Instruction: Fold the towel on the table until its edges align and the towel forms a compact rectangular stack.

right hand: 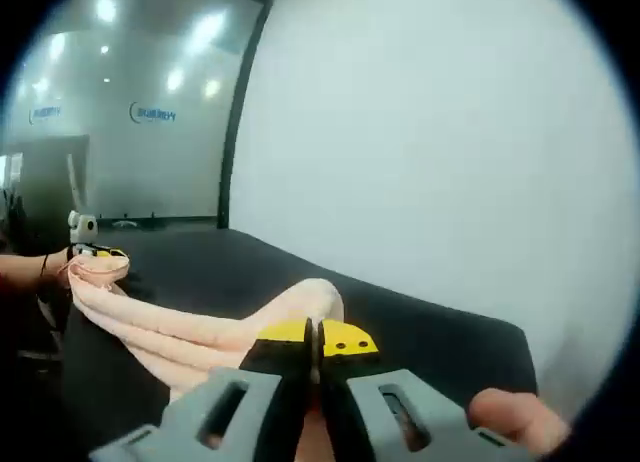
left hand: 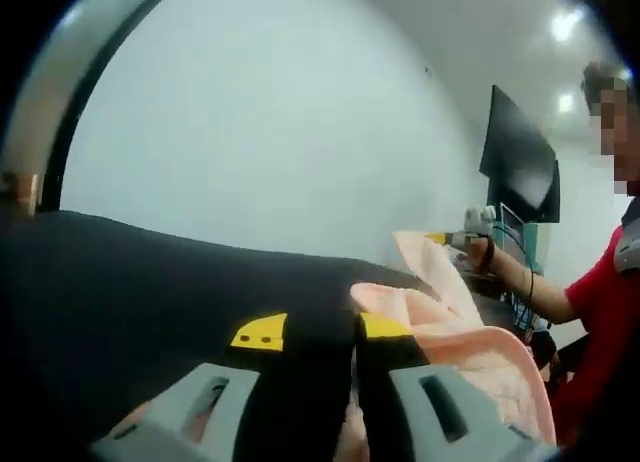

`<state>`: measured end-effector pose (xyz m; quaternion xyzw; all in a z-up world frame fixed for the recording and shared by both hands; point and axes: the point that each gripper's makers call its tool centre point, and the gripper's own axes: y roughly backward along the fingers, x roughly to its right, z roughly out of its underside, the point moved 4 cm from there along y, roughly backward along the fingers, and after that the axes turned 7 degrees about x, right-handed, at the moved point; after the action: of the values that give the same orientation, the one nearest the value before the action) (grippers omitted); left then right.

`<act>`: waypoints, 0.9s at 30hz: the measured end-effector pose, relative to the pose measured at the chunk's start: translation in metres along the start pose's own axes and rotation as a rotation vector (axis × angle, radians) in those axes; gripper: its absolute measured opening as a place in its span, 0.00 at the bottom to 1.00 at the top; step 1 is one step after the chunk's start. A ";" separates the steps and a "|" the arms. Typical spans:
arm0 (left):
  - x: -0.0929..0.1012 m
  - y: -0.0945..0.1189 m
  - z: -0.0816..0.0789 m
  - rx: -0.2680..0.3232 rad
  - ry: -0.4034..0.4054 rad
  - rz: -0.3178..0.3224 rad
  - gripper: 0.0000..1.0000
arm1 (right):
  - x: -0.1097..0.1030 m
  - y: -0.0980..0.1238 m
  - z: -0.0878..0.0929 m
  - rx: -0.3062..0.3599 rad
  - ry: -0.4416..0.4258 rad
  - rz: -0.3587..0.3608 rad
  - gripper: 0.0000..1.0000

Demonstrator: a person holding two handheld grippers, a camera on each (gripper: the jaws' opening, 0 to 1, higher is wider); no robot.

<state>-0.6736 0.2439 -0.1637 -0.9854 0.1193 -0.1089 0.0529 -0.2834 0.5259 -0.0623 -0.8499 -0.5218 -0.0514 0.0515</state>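
Observation:
A pale pink towel [left hand: 470, 342] hangs stretched between both grippers above the black table [left hand: 150, 282]. My left gripper [left hand: 322, 332] has its yellow-tipped jaws shut on one end of the cloth, which bunches out to the right. Further off, the right gripper [left hand: 470, 225] pinches the other end, held by a hand. In the right gripper view, my right gripper [right hand: 315, 337] is shut on the towel [right hand: 170, 322], which runs leftward as a rolled band to the left gripper [right hand: 88, 244]. The black table [right hand: 430, 332] lies beneath.
A white wall [left hand: 280, 132] stands behind the table. A black monitor [left hand: 520, 162] hangs at the right, and a person in a red sleeve [left hand: 600, 302] is beside it. A glass partition [right hand: 130, 112] is at the left. A hand [right hand: 505, 412] shows by the right gripper.

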 end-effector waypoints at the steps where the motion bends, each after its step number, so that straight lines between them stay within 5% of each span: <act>1: 0.001 -0.003 -0.002 -0.011 -0.008 -0.010 0.26 | 0.006 0.002 -0.003 -0.002 0.009 0.012 0.00; 5: 0.013 -0.017 -0.013 -0.066 -0.100 -0.031 0.26 | 0.034 0.025 -0.021 0.007 0.176 0.177 0.00; 8: 0.020 -0.021 -0.025 -0.055 -0.125 -0.054 0.26 | 0.055 0.044 -0.040 0.049 0.149 0.261 0.00; 11: 0.027 -0.022 -0.029 -0.043 -0.148 -0.037 0.26 | 0.066 0.070 -0.054 0.090 0.213 0.346 0.00; 16: 0.025 -0.022 -0.020 -0.043 -0.144 -0.042 0.26 | 0.070 0.096 -0.069 0.170 0.280 0.425 0.00; 20: 0.018 -0.021 -0.013 -0.027 -0.130 -0.059 0.26 | 0.080 0.113 -0.076 0.158 0.378 0.526 0.00; 27: 0.011 -0.022 0.000 0.003 -0.104 -0.081 0.26 | 0.102 0.127 -0.087 0.128 0.417 0.647 0.00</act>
<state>-0.6584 0.2628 -0.1590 -0.9937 0.0760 -0.0598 0.0562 -0.1270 0.5462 0.0339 -0.9370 -0.2074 -0.1713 0.2230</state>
